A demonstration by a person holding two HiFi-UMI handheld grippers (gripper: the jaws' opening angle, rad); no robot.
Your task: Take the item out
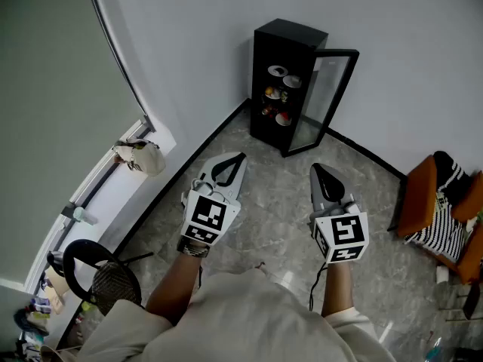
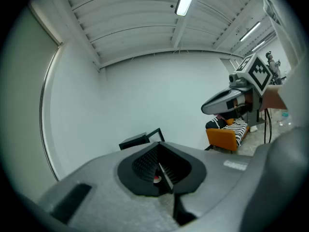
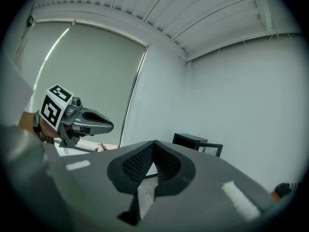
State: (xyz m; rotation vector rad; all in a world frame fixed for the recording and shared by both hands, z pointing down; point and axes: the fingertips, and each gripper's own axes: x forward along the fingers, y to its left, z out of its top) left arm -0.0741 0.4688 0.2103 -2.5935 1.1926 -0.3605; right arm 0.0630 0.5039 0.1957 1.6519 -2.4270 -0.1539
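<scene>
Ahead, 1 cabinet [image 1: 290, 33] with 1 door [image 1: 334, 89] open, 2 dishes [image 1: 278, 71] on top shelf; nearer, left gripper [image 1: 240, 157] and right gripper [image 1: 318, 168], both closed, empty.

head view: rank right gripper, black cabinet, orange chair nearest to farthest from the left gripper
1. right gripper, alongside the left gripper, on its right.
2. black cabinet, ahead near the room's corner, its glass door swung open.
3. orange chair, far off on the right side.
</scene>
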